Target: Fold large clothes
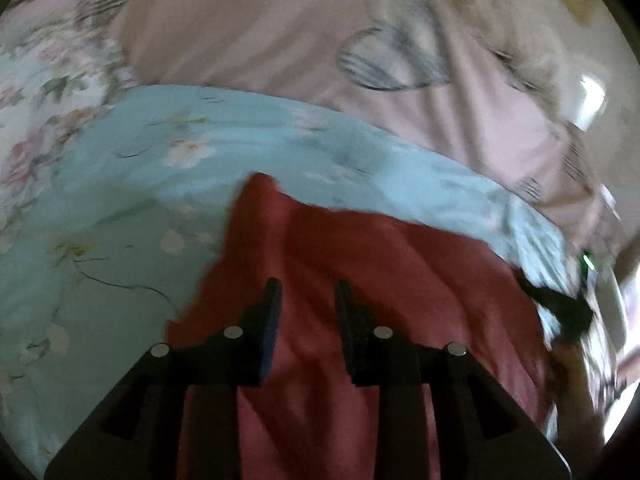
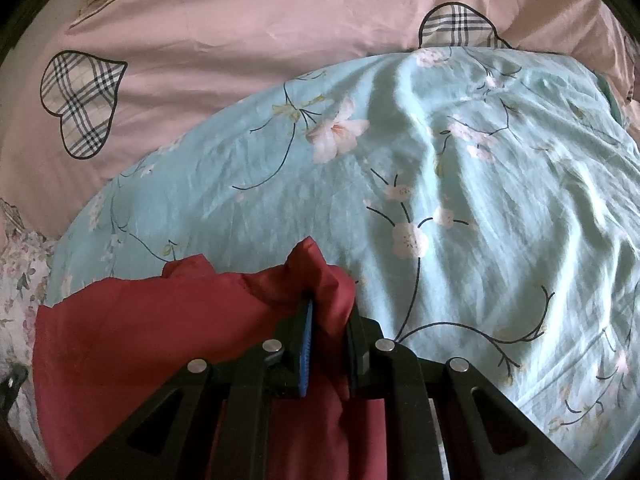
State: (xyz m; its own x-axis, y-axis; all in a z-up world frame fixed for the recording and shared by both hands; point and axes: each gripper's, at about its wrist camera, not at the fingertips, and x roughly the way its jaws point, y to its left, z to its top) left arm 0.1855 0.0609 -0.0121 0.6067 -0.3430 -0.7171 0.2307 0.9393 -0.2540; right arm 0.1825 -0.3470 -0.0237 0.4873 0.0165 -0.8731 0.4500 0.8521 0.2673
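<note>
Two layers of bedding lie under the work. Largest is the pink sheet (image 2: 224,40) with checked hearts, and the pale blue floral cover (image 2: 460,184) is spread over it, its far edge curving across the pink. Take that blue cover as the landmark: the red garment (image 2: 120,336) lies on its near side, reaching toward the cameras, with a rumpled far edge stopping well short of the cover's middle.

In the right wrist view the right gripper (image 2: 326,320) is clenched on a bunched fold of red cloth that stands up between its fingers, at the garment's edge nearest the middle of the blue cover. In the left wrist view, which is smeared with motion, the left gripper (image 1: 308,304) hangs over the flat red cloth with its jaws standing apart and nothing pinched between them; it looks released.

The step in hand appears to be laying one fold down. To do it well, the right grip should stay firm until the held edge is lined up with the layer below, then settle low onto the blue cover. The free left gripper could press or smooth the red cloth flat, since wrinkles trapped now will spoil every later fold.
</note>
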